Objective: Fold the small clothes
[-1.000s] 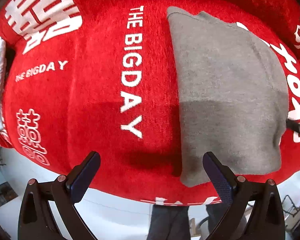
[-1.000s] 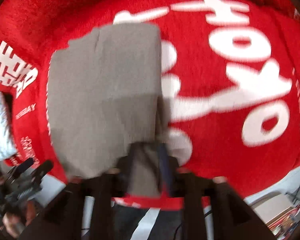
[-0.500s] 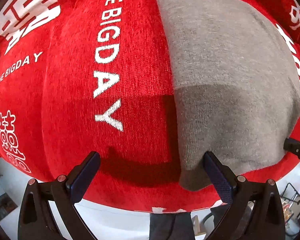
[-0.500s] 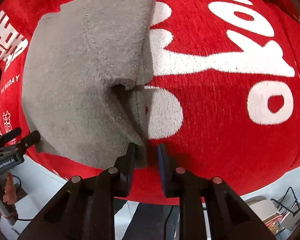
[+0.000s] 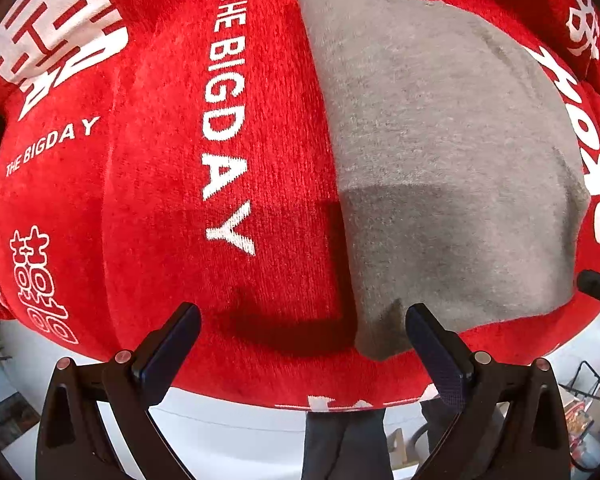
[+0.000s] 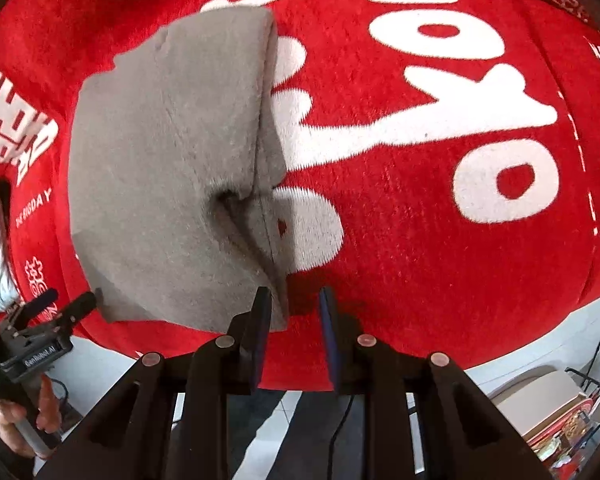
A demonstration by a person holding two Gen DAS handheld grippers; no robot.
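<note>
A grey folded cloth point(image 5: 440, 152) lies on a red blanket point(image 5: 160, 220) with white lettering. My left gripper point(image 5: 300, 320) is open wide just over the cloth's near left corner, its right fingertip point(image 5: 424, 324) at the cloth's edge. In the right wrist view the grey cloth point(image 6: 168, 168) has a puckered right edge. My right gripper point(image 6: 294, 306) hovers at its near right corner with the jaws narrow and opening. The corner lies beside the left pad, and red blanket shows between it and the right pad.
The red blanket point(image 6: 420, 208) covers the whole work surface, and its near edge drops to a white floor. The other gripper point(image 6: 60, 308) and a hand point(image 6: 16, 420) sit at the lower left of the right wrist view. Boxes point(image 6: 552, 404) stand at the lower right.
The right gripper's jaws narrowed onto the cloth's right edge, then parted slightly; the cloth's edge now lies puckered on the blanket. The left gripper stayed open near the cloth's left corner.
</note>
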